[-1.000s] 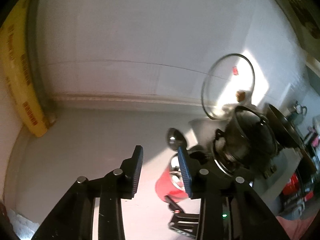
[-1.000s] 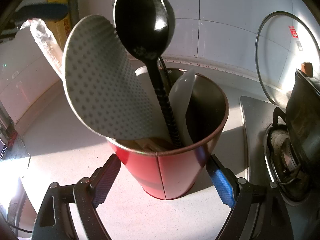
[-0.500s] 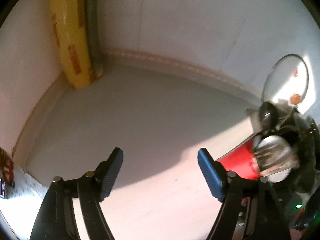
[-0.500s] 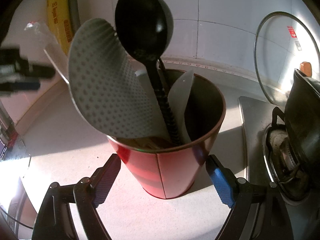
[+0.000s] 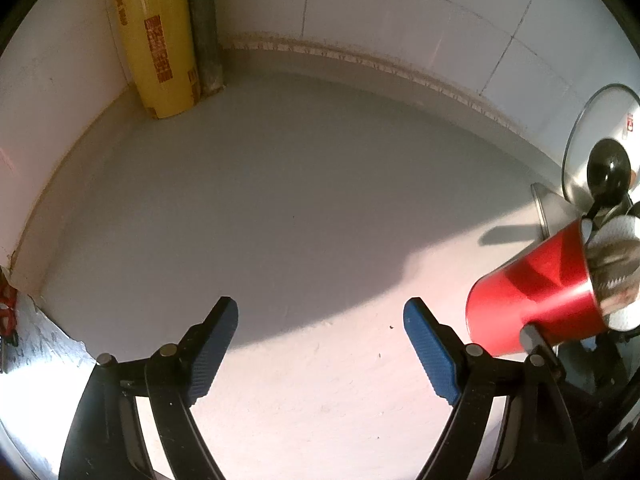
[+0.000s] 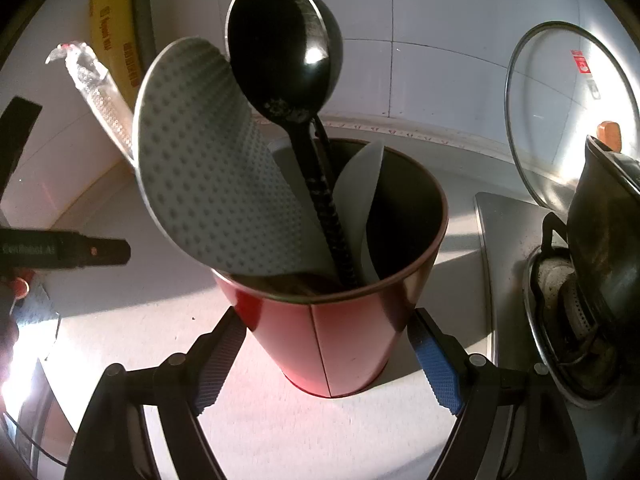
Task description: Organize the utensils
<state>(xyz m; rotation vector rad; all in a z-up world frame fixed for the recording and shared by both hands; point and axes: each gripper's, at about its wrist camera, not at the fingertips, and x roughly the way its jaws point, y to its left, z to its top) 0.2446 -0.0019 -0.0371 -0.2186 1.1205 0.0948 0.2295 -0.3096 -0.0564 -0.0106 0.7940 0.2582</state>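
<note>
Right tongs (image 6: 328, 354) clamped on the lower wall of the red holder (image 6: 332, 344), which stands upright on the counter (image 6: 260, 420). Left tongs (image 5: 320, 344), left of the holder, opening wide over bare counter, nothing between them. Inside the holder: dotted grey spatula (image 6: 208, 160), black ladle (image 6: 284, 48). Right of the holder, beyond: glass lid (image 6: 568, 112) against the wall.

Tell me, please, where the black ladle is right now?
The ladle stands handle-down in the red holder, centre of the right wrist view, beside the grey dotted spatula.
</note>
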